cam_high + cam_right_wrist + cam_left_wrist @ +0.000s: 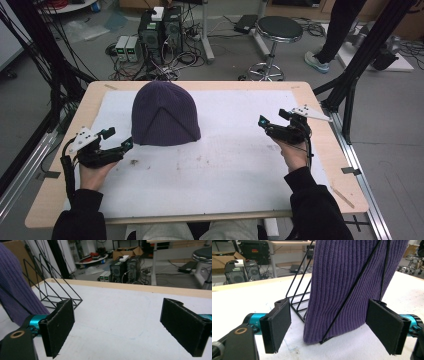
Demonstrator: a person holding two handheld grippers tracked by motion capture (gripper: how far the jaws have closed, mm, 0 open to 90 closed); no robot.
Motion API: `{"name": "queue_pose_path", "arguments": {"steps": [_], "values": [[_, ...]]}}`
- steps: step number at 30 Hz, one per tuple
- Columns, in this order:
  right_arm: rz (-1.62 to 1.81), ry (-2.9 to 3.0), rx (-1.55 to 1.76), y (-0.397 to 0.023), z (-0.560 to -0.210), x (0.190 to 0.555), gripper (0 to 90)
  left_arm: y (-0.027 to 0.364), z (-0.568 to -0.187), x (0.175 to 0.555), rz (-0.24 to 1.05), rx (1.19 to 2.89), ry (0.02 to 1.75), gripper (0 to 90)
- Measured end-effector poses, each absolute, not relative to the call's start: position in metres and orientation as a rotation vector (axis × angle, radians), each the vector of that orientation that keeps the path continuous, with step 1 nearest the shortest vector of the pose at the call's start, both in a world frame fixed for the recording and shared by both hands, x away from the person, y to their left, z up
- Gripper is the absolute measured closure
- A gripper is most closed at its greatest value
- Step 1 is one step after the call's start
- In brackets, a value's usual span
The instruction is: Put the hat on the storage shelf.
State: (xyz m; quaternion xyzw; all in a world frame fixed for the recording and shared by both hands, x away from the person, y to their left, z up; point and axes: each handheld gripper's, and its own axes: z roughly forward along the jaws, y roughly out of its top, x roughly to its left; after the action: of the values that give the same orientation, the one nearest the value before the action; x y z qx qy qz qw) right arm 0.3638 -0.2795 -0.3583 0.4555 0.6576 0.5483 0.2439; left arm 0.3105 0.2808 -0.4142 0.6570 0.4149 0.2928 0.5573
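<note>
As seen from the high view, a purple knitted hat (165,114) is draped over a black wire rack (298,303) that stands on the far left part of the bench (220,155), whose top is covered by a white sheet with a few smudges. The left tool (116,139) is held low over the sheet just beside the hat's near left corner, its jaws apart and directed toward the hat; in the left gripper view the hat's ribbed lower edge (337,322) is framed between the two black padded jaws, though no contact between pad and fabric can be made out (the fabric lies a little beyond the pads). In that view a slanted bar of the rack is seen lying across the front of the knit, its foot resting on the sheet, and further triangular loops of the rack are exposed to the left of the hat. The right tool (274,120) is held on the right side of the bench, well apart from the hat, with its jaws likewise apart and nothing between them; in the right gripper view bare sheet is seen between the pads, with the hat (15,290) and the rack (53,287) at the left edge. Each tool is gripped by a hand in a dark sleeve.
</note>
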Motion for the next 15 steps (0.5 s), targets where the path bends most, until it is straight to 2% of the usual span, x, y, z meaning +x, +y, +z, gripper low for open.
{"name": "queue_pose_path", "arguments": {"steps": [11,15], "values": [[1.404,1.767,1.252,-0.289,-0.361,0.346,11.7,0.281,-0.422,0.300,0.706,1.542,0.986,20.5],[1.406,1.741,1.284,-0.294,-0.378,0.336,13.0,0.285,-0.424,0.295,0.727,1.523,0.999,20.5]]}}
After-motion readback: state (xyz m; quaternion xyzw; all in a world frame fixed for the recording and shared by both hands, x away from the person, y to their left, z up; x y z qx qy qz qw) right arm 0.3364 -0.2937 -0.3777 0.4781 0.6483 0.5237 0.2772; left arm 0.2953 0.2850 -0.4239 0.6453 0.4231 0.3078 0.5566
